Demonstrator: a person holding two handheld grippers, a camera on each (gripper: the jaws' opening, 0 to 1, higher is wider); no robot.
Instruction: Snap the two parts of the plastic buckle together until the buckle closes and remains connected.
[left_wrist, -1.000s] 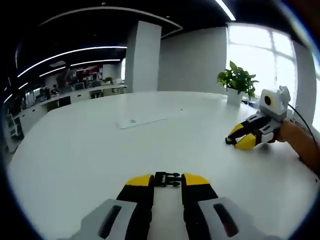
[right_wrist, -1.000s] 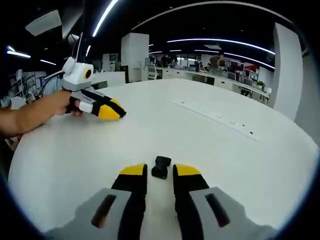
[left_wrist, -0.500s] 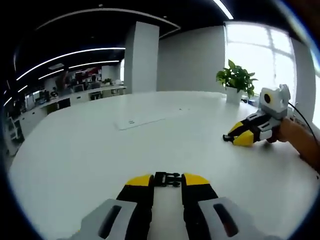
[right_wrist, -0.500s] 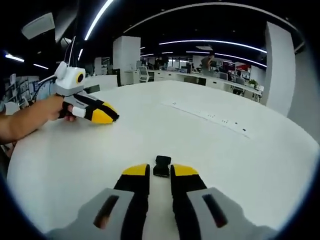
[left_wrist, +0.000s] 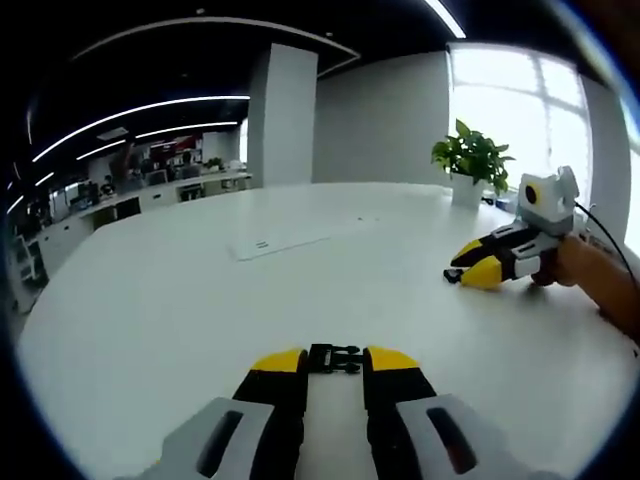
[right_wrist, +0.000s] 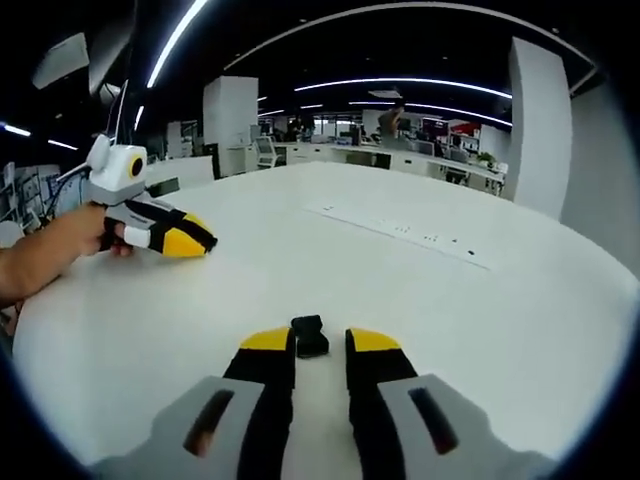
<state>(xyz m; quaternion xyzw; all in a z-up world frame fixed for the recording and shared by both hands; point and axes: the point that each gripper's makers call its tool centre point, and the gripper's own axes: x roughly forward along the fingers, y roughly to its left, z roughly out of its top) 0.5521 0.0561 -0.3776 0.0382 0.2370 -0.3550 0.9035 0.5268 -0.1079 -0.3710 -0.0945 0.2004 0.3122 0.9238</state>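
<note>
No legible txt, no labels, no nos. — nil

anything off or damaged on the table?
Nothing stands out. Pronged buckle half sits between the left gripper tips, socket half between the right gripper tips. Both look intact, still unjoined.
</note>
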